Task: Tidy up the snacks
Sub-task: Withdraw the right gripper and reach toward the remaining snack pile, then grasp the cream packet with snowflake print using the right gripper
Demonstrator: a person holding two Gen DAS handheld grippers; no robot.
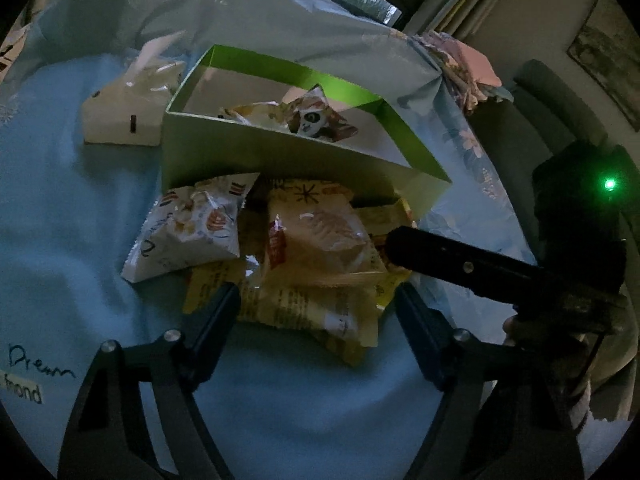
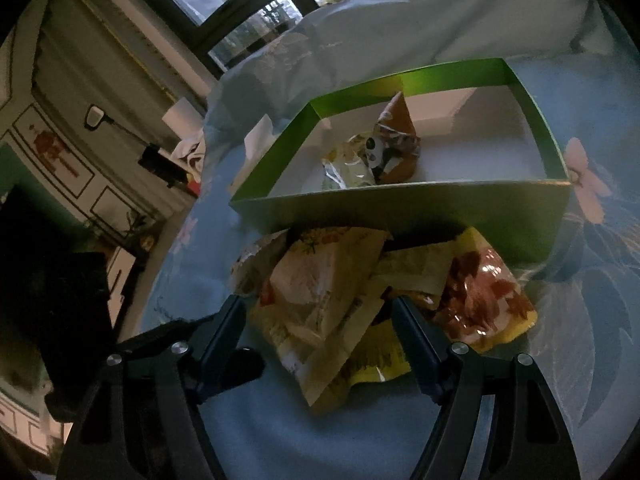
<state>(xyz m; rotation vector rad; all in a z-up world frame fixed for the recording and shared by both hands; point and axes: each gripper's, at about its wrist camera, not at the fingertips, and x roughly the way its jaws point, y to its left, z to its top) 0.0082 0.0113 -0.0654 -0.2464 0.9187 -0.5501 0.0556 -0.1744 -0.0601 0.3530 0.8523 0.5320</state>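
Left gripper (image 1: pixel 316 300): jaws apart, nothing pinched. They straddle the near end of a flat yellow-printed packet (image 1: pixel 320 312) at the bottom of the snack pile; whether the pads touch its edges cannot be told.

Right gripper (image 2: pixel 318 312): jaws also apart, set either side of the cream packet with a clear window (image 2: pixel 316 288) that rides on top of the pile. No visible squeeze on the film.

Pile lies dead ahead of both tools, on the blue bedcover (image 1: pixel 80 240), pressed up against the near wall of the green box (image 1: pixel 280 152). The box sits just beyond the pile, so any packet goes forward and up over that wall. The window packet's long axis runs roughly away from the right gripper, toward the box; the jaws sit across its width. Judgement: right gripper is better placed for the top packet.

Box already holds two or three packets, one with a panda print (image 2: pixel 378 152).

Left view alone shows a white packet (image 1: pixel 192 224) at the pile's left, the tissue pack (image 1: pixel 124 112) beside the box, and one right gripper finger reaching in from the right. Right view alone shows a glossy red-brown packet (image 2: pixel 484 296) at the pile's right.
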